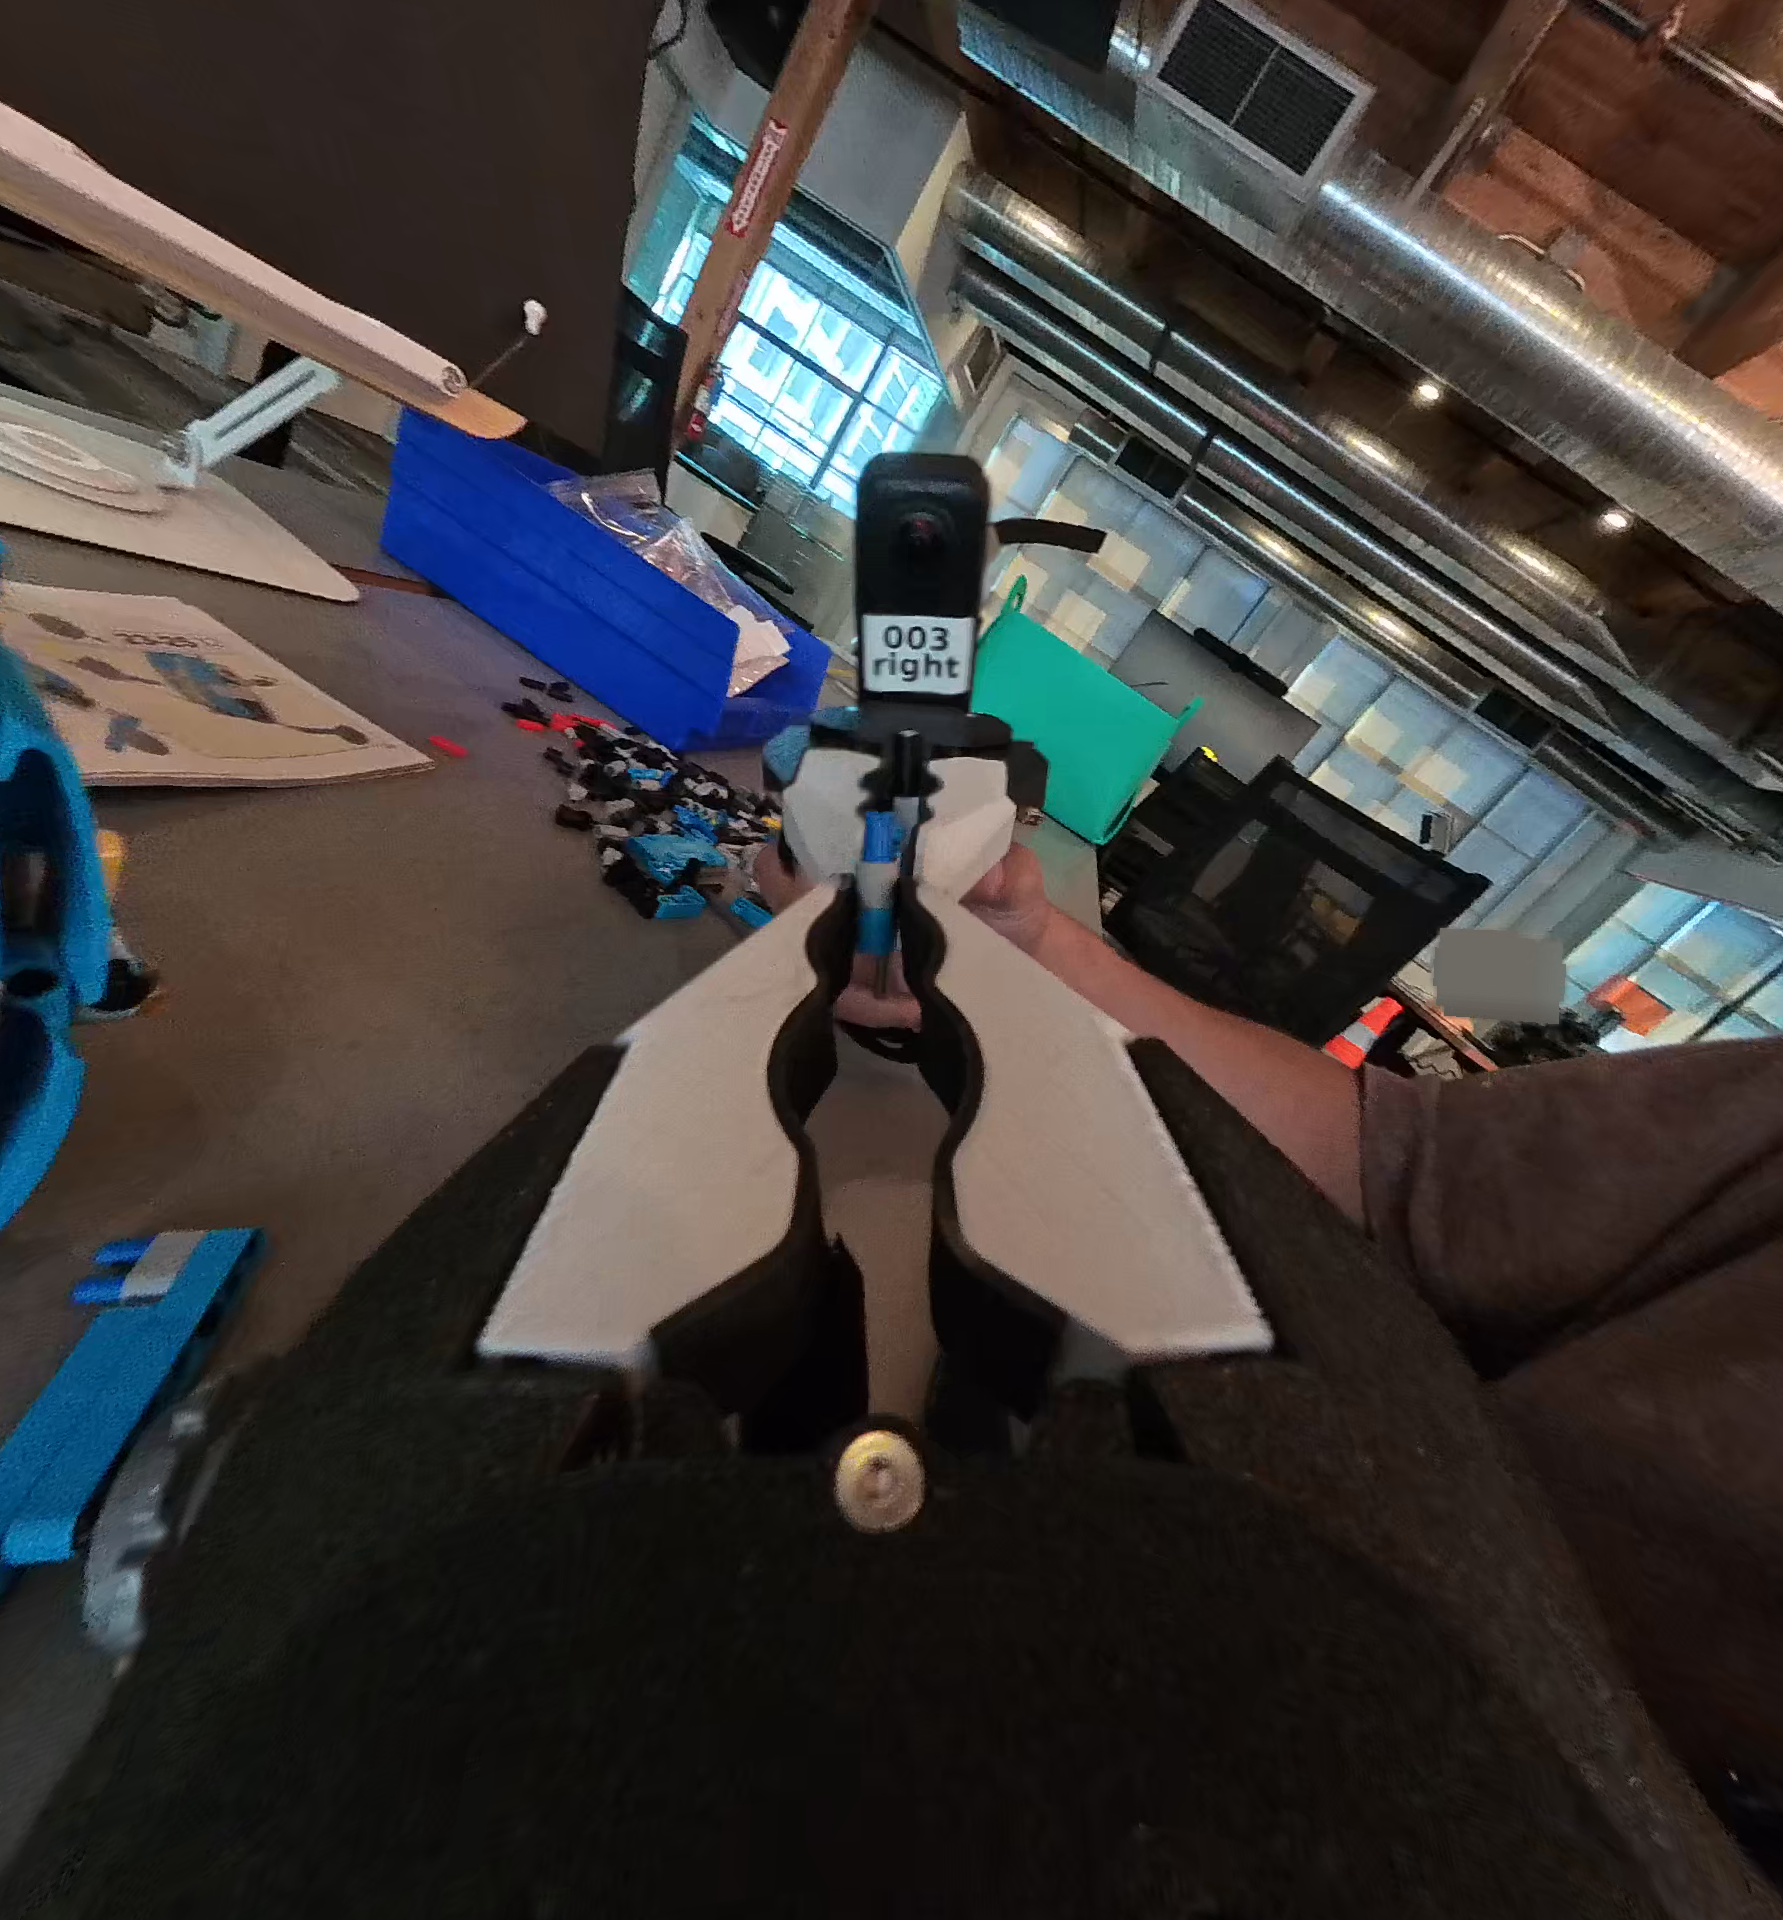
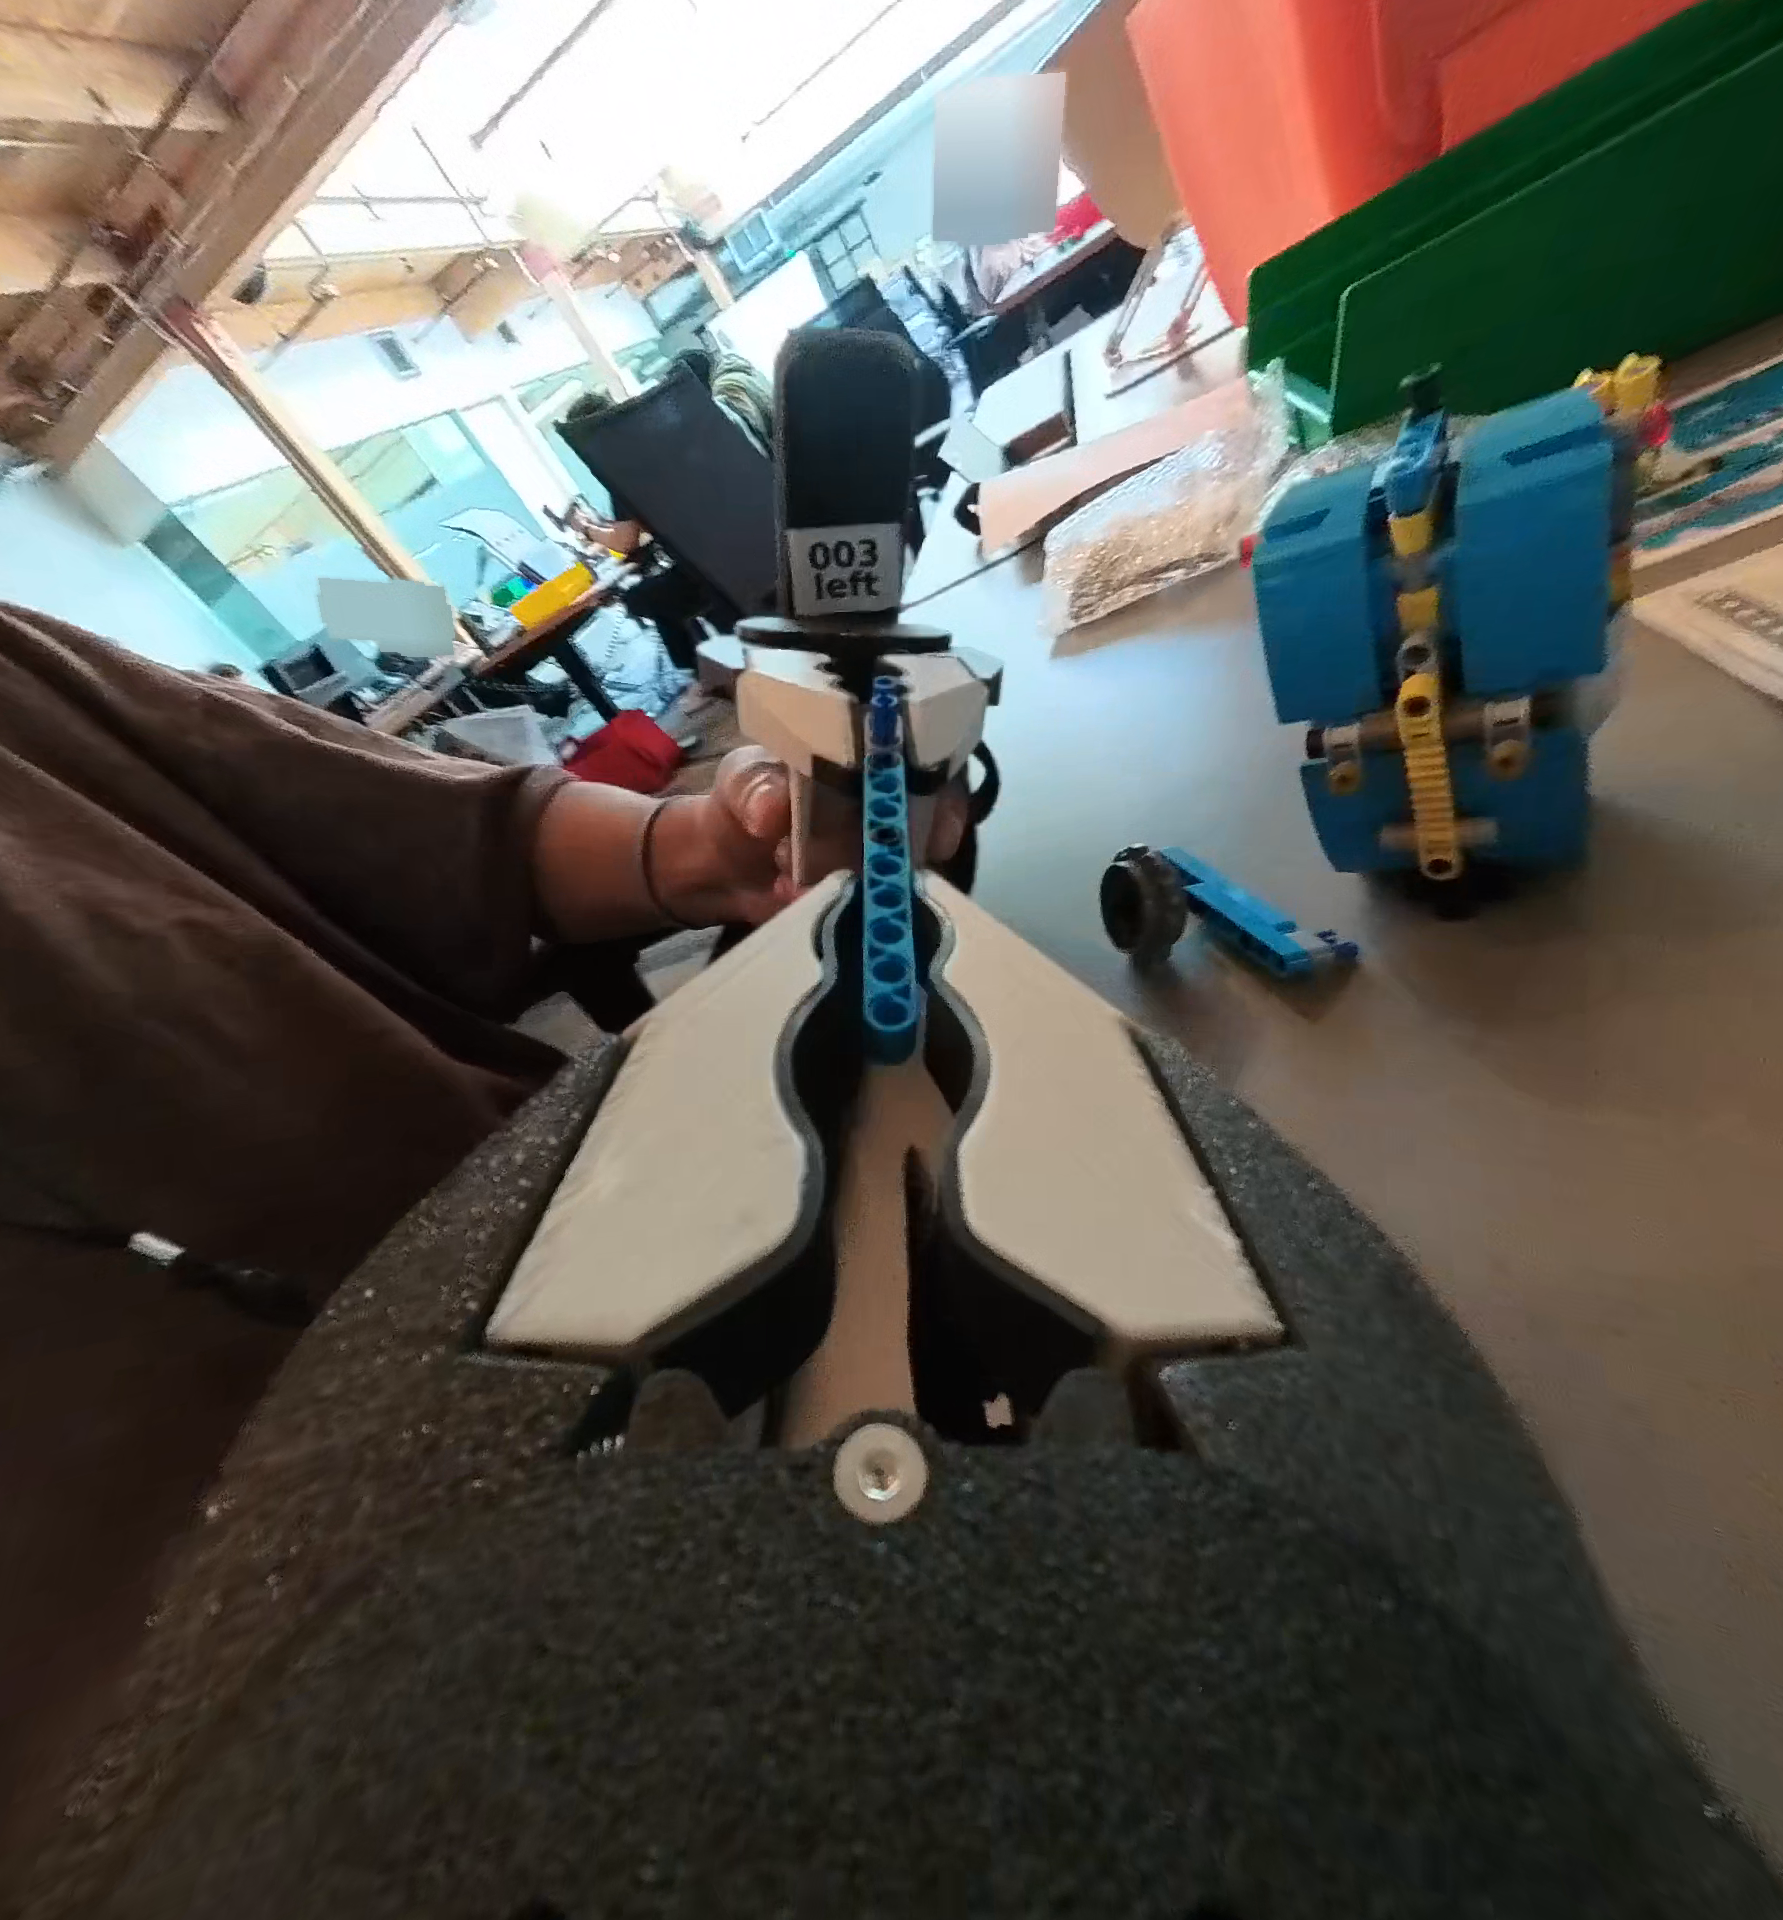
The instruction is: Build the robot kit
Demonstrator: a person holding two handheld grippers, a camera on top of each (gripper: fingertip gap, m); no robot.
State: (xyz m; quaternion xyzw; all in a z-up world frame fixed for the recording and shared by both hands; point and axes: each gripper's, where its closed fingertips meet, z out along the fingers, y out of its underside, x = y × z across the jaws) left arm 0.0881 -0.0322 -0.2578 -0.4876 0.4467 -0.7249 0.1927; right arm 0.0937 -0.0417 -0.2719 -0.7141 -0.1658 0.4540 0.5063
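A: At frame centre in the left wrist view, the left gripper (image 1: 874,914) has its jaws pinching a small stack of blue, white and grey plastic pins (image 1: 878,883); the right gripper (image 1: 902,805) faces it, touching the stack's far end.

B: In the right wrist view, the right gripper (image 2: 882,925) has its jaws pressed on a long blue plastic beam with a row of holes (image 2: 882,914), which reaches to the left gripper (image 2: 866,727) opposite.

A: Beyond, mid-left, loose black and blue plastic pieces (image 1: 658,821) litter the grey worktop (image 1: 367,987) beside a blue plastic bin (image 1: 565,592).

B: At upper right, a blue and yellow brick-built model (image 2: 1438,665) stands on the worktop (image 2: 1489,1143), a small black wheel on a blue beam (image 2: 1219,914) lying near it.
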